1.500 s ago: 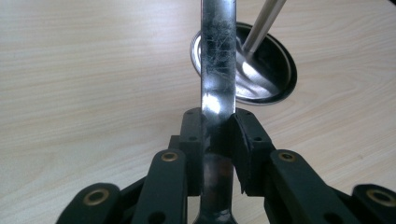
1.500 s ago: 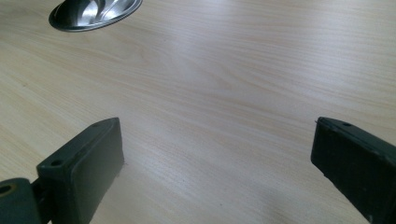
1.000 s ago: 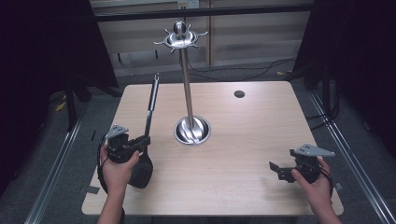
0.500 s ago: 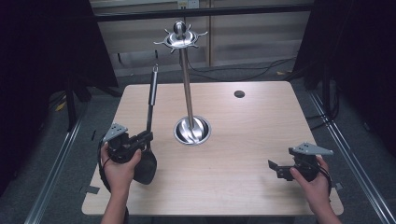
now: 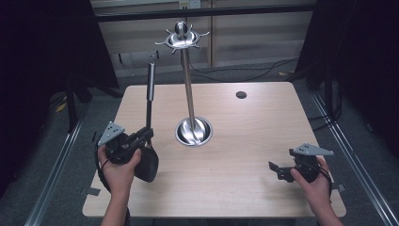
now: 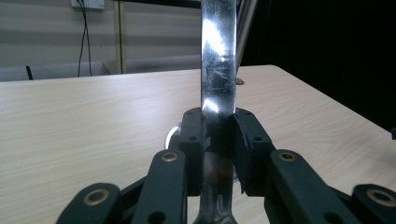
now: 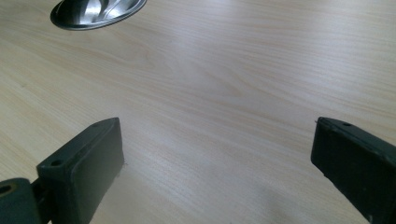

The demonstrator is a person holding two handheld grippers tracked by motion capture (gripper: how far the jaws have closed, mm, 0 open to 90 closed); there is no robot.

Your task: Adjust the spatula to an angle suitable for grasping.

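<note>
A long kitchen utensil with a steel handle (image 5: 150,87) and a black head (image 5: 147,165) stands nearly upright at the table's left front. My left gripper (image 5: 146,135) is shut on the lower handle, just above the head. In the left gripper view the shiny handle (image 6: 218,60) rises between the two pads of the left gripper (image 6: 218,135), which press on it. A steel rack stands mid-table on a round base (image 5: 193,133), with a crown of hooks (image 5: 182,40) at the top. My right gripper (image 5: 276,170) rests open at the right front, with bare tabletop between the jaws of the right gripper (image 7: 217,154).
The wooden table (image 5: 254,141) has a small dark round spot (image 5: 241,94) at the back right. The rack's base (image 7: 95,11) lies at the top left of the right gripper view. Dark curtains and metal rails flank the table; cables lie on the floor behind.
The left hand has lifted the utensil a little, so its handle tip stands higher and more upright. The right hand has stayed where it was.
</note>
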